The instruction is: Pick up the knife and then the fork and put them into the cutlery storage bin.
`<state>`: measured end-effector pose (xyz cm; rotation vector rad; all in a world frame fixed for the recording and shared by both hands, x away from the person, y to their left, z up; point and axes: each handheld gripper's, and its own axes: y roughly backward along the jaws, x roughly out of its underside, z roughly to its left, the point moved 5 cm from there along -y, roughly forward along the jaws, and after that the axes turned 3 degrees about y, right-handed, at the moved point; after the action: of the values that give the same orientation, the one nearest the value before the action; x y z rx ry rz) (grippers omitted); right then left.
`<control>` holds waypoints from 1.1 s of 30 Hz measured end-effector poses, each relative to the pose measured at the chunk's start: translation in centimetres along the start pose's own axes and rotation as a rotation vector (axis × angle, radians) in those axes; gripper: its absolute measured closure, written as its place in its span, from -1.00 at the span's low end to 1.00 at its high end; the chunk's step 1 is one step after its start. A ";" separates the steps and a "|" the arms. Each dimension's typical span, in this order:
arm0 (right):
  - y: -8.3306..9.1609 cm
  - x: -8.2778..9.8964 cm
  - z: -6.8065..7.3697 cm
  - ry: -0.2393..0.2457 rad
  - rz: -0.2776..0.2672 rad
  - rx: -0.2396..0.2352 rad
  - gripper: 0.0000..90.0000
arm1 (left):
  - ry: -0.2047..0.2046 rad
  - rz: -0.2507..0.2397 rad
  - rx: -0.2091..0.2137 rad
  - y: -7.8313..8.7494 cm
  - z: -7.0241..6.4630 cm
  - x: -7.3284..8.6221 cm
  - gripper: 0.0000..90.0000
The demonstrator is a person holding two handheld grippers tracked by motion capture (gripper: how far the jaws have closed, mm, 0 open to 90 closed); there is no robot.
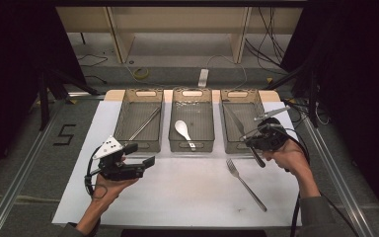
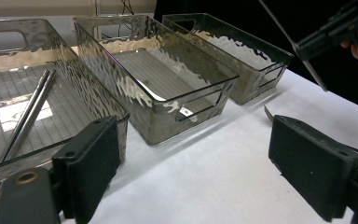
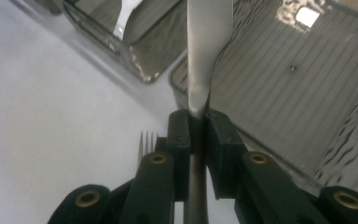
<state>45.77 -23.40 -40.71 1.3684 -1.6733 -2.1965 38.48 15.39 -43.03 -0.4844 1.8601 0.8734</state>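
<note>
**Three bins, one knife in the right claw**

Three clear plastic bins stand in a row at the far side of the white worktop [image 1: 187,197]. The right claw [image 1: 256,143] is clamped on a table knife [image 1: 237,124]; in the right gripper view the two black jaws press flat on the knife [image 3: 200,70] at the neck, where the handle widens into the blade. The blade runs forward out of the claw and hangs over the near rim of the right bin [image 1: 242,101], while the handle sticks out behind the jaws toward the person. In the high view the knife slants from the claw up and away over that bin's floor, clear of it.

Just below the right claw, on the worktop, lies a fork [image 1: 246,183], its tines pointing toward the bins; those tines [image 3: 148,140] peek out just left of the jaws in the right gripper view.

The left claw [image 1: 140,157] stands wide apart with nothing between its pads, held level above the worktop and aimed toward the bins. Ahead of it the left bin [image 1: 139,96] holds metal chopsticks [image 1: 145,123], and the middle bin [image 1: 192,96] holds a white spoon [image 1: 183,131].
</note>
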 end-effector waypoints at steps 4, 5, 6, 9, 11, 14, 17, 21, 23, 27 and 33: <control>0.2 -1.6 -0.7 -0.008 -0.015 0.013 0.80 | -0.001 -0.004 0.003 0.1 0.0 0.0 -0.65; 0.3 -2.0 -0.9 -0.011 -0.017 0.017 0.80 | 0.000 -0.003 0.004 0.1 0.0 0.0 -0.65; 0.3 -2.3 -1.1 -0.013 -0.018 0.021 0.80 | 0.003 -0.004 0.004 0.1 0.0 0.0 -0.65; 0.1 -3.2 -1.8 -0.022 -0.009 0.020 0.80 | -0.001 -0.003 0.006 0.1 0.0 0.0 -0.65; -0.2 -3.6 -2.3 -0.026 -0.002 0.032 0.80 | -0.001 -0.003 0.006 0.1 0.0 0.0 -0.65; -0.4 -4.2 -2.7 -0.033 -0.001 0.035 0.80 | 0.000 -0.004 0.006 0.1 0.0 0.0 -0.65; -0.8 -4.9 -2.9 -0.033 0.001 0.040 0.80 | 0.000 -0.003 0.006 0.1 0.0 0.0 -0.65; -1.3 -5.8 -3.0 -0.039 0.002 0.038 0.80 | -0.001 -0.003 0.006 0.1 0.0 0.0 -0.65; -1.6 -6.1 -3.4 -0.050 0.005 0.046 0.80 | 0.000 -0.005 0.006 0.1 0.0 -0.1 -0.65; -2.2 -6.6 -4.1 -0.078 0.012 0.057 0.80 | 0.001 -0.005 0.006 0.1 0.0 -0.1 -0.65; -2.9 -7.0 -4.9 -0.108 0.017 0.080 0.80 | -0.001 -0.004 0.007 0.1 0.0 -0.1 -0.65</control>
<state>54.59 -22.21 -38.91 1.2687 -1.8200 -2.2551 38.43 15.45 -42.92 -0.4835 1.8602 0.8637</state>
